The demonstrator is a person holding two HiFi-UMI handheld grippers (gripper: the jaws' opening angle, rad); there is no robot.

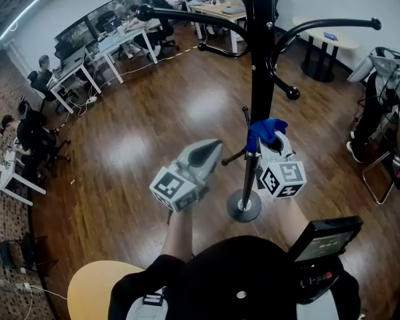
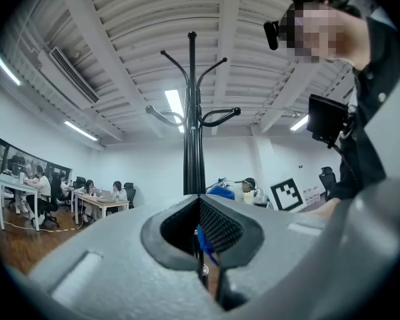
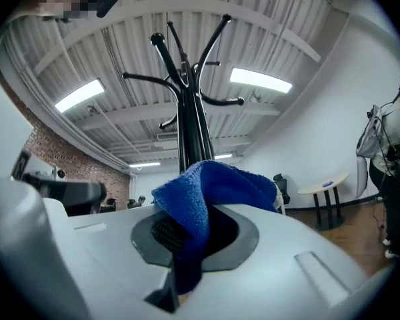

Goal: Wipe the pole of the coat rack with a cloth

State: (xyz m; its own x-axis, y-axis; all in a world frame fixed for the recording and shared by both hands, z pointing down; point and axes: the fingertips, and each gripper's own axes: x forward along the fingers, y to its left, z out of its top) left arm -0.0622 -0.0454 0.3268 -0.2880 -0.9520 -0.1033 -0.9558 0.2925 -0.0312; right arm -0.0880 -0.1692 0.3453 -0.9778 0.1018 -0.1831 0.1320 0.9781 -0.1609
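**Operator:** What is the tool status?

**Technician:** The right gripper (image 1: 271, 143) is clamped on the blue cloth (image 1: 265, 131). The cloth sits at the pole (image 1: 261, 79), where the black section meets the thinner metal section. Contact looks likely but is not confirmed. The left gripper (image 1: 210, 151) is just beside the pole, jaws drawn together on nothing.

**Operator:** What failure modes apply?

**Technician:** There are three. Only a fold of cloth is pinched (see the right gripper view), so drag along the pole may pull it free. A small peg (image 1: 245, 115) projects near the cloth and may snag it. Nothing steadies the rack, so side pressure may rock it on its base (image 1: 244, 206).
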